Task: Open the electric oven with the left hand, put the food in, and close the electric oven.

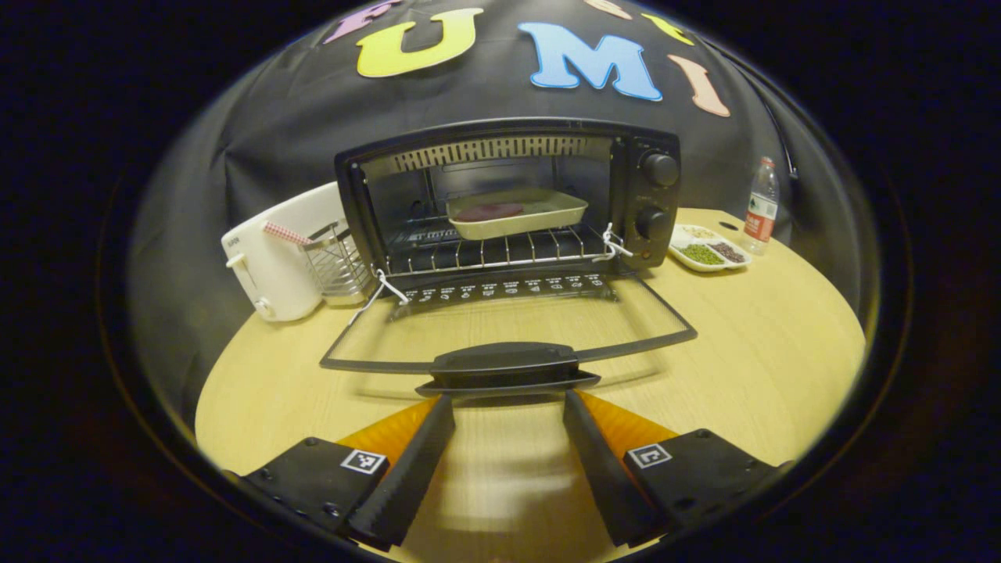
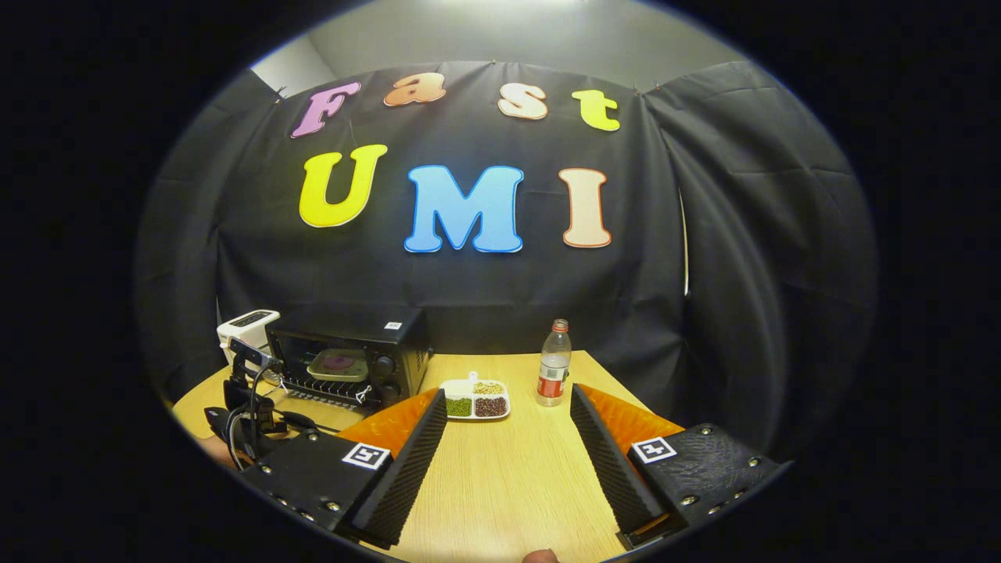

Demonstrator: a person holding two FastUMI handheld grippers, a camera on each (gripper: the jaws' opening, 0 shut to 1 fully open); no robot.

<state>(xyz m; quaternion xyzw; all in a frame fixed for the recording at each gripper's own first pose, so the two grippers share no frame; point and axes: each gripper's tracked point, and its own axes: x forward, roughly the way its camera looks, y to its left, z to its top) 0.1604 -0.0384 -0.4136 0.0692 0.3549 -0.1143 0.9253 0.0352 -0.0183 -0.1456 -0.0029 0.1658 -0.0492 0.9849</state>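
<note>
Electric oven (image 1: 508,203) open on the wooden table (image 1: 766,367); food loaded.

Oven door (image 1: 508,332) lies lowered flat; the baking tray (image 1: 516,213) with food rests on the wire rack inside. Left gripper (image 1: 507,403) is spread, fingertips just short of the door handle (image 1: 507,366). Right gripper (image 2: 508,418) is spread, holding nothing, well apart from the oven, facing the divided snack dish (image 2: 475,399) and water bottle (image 2: 554,374).

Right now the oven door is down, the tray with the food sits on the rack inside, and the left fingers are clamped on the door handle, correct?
Not quite. The left gripper is open, its fingers spread just short of the door handle, as the left gripper view shows. The rest holds: the oven door is down and the tray with food sits on the rack.
</note>
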